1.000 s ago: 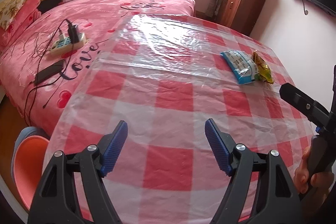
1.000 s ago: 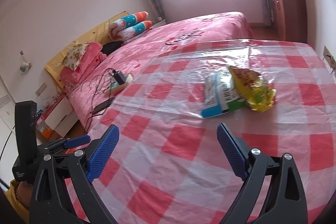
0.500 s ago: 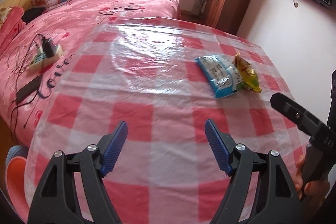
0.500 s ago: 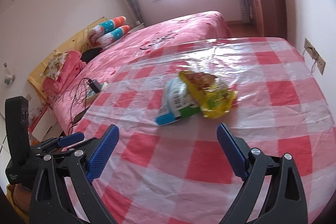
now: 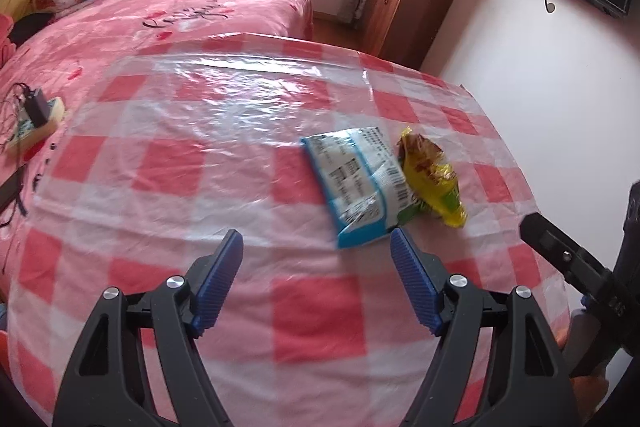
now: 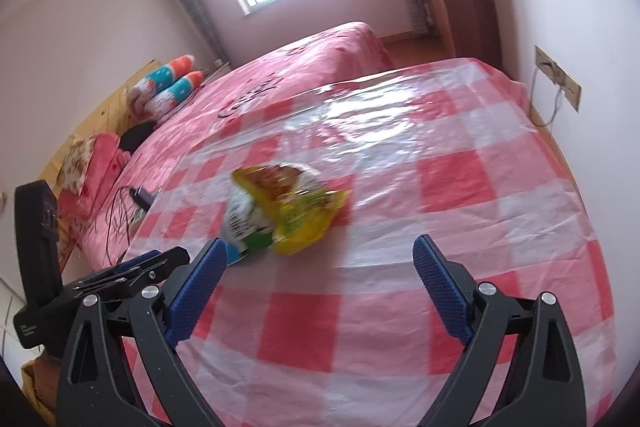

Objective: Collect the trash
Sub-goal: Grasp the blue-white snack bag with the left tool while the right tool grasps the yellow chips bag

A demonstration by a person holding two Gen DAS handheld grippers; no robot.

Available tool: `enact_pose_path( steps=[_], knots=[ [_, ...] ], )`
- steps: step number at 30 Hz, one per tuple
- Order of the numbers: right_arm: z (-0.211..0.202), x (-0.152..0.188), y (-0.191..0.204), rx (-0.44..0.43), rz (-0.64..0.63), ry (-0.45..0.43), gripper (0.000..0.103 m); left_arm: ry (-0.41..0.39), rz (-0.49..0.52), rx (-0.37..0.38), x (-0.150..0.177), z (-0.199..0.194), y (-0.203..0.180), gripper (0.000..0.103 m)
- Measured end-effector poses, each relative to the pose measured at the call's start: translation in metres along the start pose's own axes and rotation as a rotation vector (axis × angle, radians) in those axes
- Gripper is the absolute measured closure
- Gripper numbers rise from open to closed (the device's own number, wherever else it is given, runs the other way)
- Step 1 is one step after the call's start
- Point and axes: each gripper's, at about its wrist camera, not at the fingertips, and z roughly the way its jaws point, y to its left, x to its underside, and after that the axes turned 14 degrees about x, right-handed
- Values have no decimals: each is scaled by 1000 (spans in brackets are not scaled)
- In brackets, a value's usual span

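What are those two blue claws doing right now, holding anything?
Left gripper: open, holding nothing.
Right gripper: open, holding nothing; the wrappers lie untouched on the table.

A blue-and-white snack wrapper point(image 5: 358, 179) lies flat on the table point(image 5: 168, 163), printed back side up, barcode showing. A crumpled yellow snack wrapper point(image 5: 434, 179) touches its edge, partly tucked under it, on the side nearer the wall.
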Motion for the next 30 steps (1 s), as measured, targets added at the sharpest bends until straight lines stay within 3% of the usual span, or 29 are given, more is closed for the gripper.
enact_pose_path(
  steps=[9,20,22,24,30],
  knots=[
    [5,-7,-27,2,67,7,10,11,-37,41,-26,37,-7,26],
    [7,-7,-29,-19,75,16,10,23,-50,22,-37,69,-7,26],
    [8,-7,-29,-29,82,22,10,20,-41,24,-37,70,-8,29],
    [10,-7,-30,-33,85,29,10,18,-39,36,-36,70,-9,38],
    [14,-6,-29,-42,89,51,10,9,-34,28,-32,68,-12,47]
  ],
)
